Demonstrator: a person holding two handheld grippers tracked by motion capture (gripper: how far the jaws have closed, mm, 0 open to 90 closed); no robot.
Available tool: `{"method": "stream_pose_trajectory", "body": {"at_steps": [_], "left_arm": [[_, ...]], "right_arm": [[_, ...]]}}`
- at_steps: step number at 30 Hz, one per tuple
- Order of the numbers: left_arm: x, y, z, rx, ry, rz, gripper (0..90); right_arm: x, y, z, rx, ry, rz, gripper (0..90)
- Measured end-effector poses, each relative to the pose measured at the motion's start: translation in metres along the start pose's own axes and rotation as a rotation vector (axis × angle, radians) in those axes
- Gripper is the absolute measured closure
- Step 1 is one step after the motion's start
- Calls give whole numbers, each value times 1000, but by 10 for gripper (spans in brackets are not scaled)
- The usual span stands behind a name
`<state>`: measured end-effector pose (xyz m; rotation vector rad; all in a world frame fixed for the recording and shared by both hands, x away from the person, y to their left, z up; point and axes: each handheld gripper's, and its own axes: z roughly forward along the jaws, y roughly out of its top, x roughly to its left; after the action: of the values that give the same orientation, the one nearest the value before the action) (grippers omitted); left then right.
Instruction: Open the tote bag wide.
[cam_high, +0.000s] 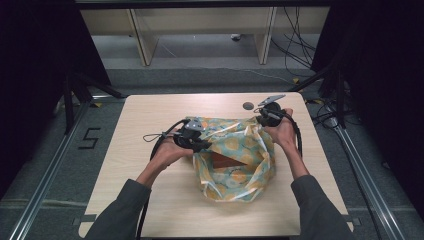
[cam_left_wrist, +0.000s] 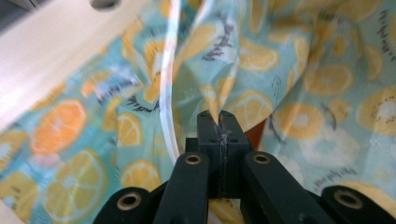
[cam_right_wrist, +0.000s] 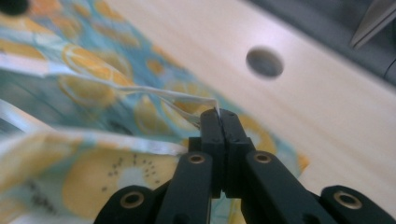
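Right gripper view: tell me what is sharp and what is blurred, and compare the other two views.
Right gripper view: the black fingers are sharp; the table and its hole are soft. Left gripper view: fingers crisp, fruit-print bag slightly blurred. High view: table evenly lit, dark surroundings.

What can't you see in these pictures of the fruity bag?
- High view: the brown thing inside the bag is mostly covered by plastic, so I can't name it.
- Left gripper view: the print on the bag is too blurred to read.
- Right gripper view: the near bag folds are blurred.
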<state>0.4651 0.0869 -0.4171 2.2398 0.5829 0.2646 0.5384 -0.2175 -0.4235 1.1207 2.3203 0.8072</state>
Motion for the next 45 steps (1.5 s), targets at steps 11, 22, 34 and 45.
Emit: {"method": "stream_pose_trajectory", "body": {"at_steps": [11, 22, 34, 45], "left_arm": [[37, 15, 8, -97, 84, -126, 894], [54, 16, 22, -51, 109, -189, 893], [54, 18, 22, -35, 116, -195, 892], [53, 21, 14, -46, 127, -183, 890]], "right_arm": [[-14, -40, 10, 19, 57, 74, 898], [-36, -36, -78, -212, 104, 210, 678], [50, -48, -87, -71, 156, 61, 496], [49, -81, -72, 44, 8, 107, 420]]}}
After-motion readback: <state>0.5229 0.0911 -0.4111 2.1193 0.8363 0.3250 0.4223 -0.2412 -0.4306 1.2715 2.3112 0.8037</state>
